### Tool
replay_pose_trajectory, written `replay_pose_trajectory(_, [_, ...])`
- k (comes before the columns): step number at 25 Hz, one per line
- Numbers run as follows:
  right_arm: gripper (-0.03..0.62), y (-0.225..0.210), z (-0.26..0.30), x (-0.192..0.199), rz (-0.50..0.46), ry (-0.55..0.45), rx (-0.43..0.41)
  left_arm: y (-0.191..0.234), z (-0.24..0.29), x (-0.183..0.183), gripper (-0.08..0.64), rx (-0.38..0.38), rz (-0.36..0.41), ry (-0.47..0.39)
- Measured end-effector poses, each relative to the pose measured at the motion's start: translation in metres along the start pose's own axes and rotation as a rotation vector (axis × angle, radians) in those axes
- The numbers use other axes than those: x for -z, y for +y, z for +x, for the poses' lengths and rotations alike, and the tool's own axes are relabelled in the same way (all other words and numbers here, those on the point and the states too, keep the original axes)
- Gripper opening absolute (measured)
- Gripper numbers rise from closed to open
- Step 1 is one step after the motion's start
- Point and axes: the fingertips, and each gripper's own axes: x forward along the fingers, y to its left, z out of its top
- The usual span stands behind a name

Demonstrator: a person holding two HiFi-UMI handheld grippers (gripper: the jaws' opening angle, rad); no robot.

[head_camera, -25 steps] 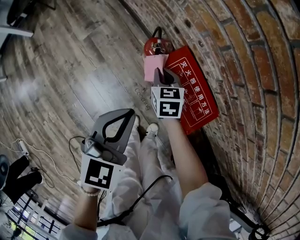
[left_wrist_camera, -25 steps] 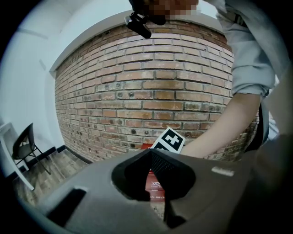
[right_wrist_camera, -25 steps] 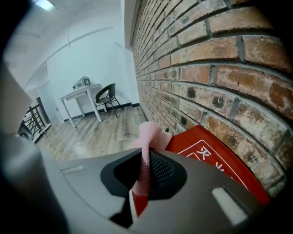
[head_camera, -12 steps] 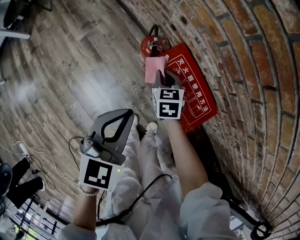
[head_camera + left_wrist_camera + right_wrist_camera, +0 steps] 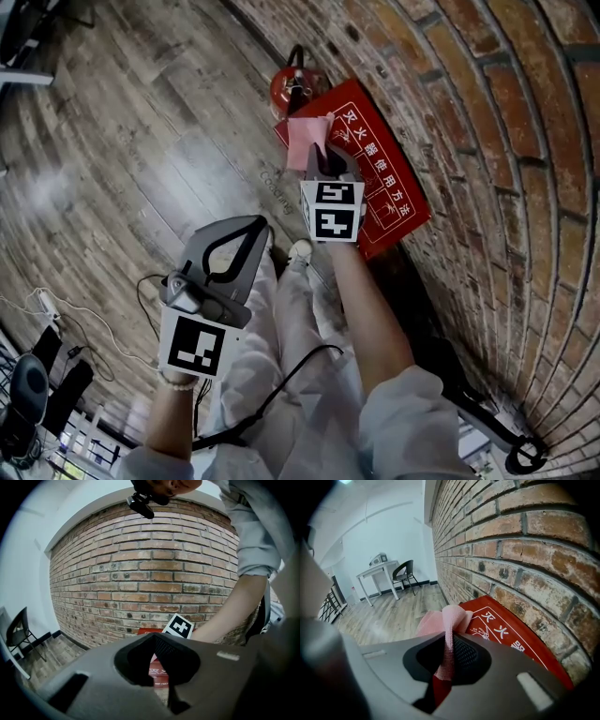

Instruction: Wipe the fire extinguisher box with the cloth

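A red fire extinguisher box (image 5: 375, 178) with white characters stands on the floor against the brick wall; it also shows in the right gripper view (image 5: 506, 634) and small in the left gripper view (image 5: 158, 676). My right gripper (image 5: 321, 157) is shut on a pink cloth (image 5: 305, 141), held over the box's left part. In the right gripper view the cloth (image 5: 446, 620) is pinched between the jaws (image 5: 449, 660). My left gripper (image 5: 230, 246) hangs back above the person's legs, shut with nothing in it (image 5: 161, 667).
A red fire extinguisher (image 5: 289, 86) stands just beyond the box. The brick wall (image 5: 506, 141) runs along the right. Wooden floor (image 5: 141, 141) spreads left, with cables (image 5: 56, 305) at lower left. A table and a chair (image 5: 404, 573) stand far off.
My right gripper and the pink cloth have shifted slightly up and left over the box's top. The left gripper has stayed where it was.
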Motion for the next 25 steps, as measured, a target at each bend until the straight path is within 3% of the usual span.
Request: replay_pose_trajectory(25, [0.028,-0.035,-0.047,0.047,0.063,0.008,0.082,-0.033,0.019,-0.007,-0.002,0.074,0.034,-0.004])
